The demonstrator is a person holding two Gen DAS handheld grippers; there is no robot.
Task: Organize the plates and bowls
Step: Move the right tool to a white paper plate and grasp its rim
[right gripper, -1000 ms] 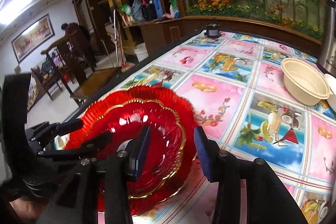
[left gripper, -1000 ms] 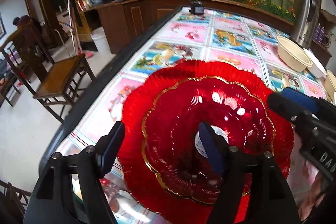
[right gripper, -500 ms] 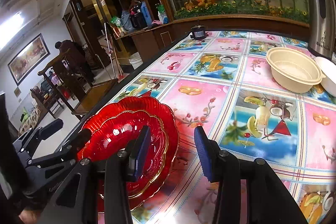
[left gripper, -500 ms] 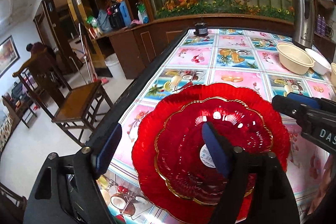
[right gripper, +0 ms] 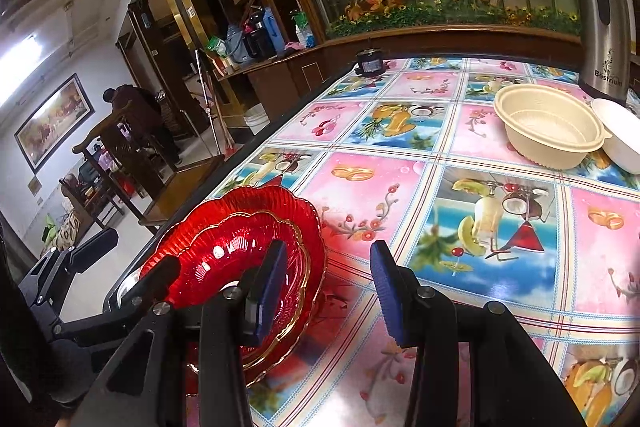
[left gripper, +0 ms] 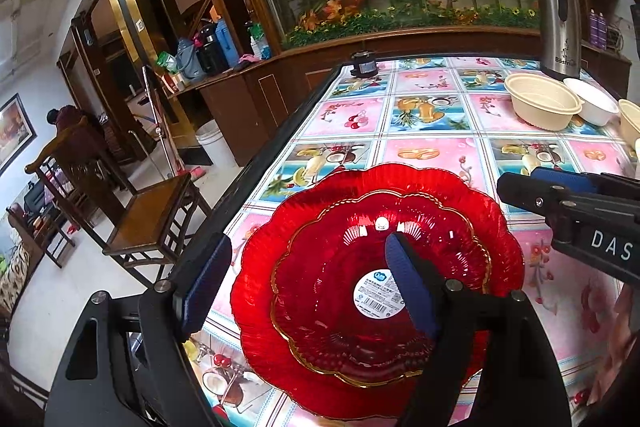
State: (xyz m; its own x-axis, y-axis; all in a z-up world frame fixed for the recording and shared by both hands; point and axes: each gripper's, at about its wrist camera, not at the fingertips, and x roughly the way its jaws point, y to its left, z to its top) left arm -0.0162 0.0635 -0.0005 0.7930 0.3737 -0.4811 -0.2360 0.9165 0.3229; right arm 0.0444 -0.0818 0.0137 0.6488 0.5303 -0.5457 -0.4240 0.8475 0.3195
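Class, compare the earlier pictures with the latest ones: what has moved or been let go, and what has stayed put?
The left gripper has opened wider and drawn back from the red plates, holding nothing. The right gripper has shifted slightly, its jaws unchanged and empty. The small plate still sits nested in the large one, and the bowls have not moved.

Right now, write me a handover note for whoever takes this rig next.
Left gripper: open, nothing held, over the red plates.
Right gripper: open, nothing held, just right of the plates.
Small red plate sits nested in the large red plate near the table's left edge: that stack looks done.
Left to do: the cream bowl and white bowl stand side by side at the far right, not yet stacked, with another bowl's rim showing beyond them.
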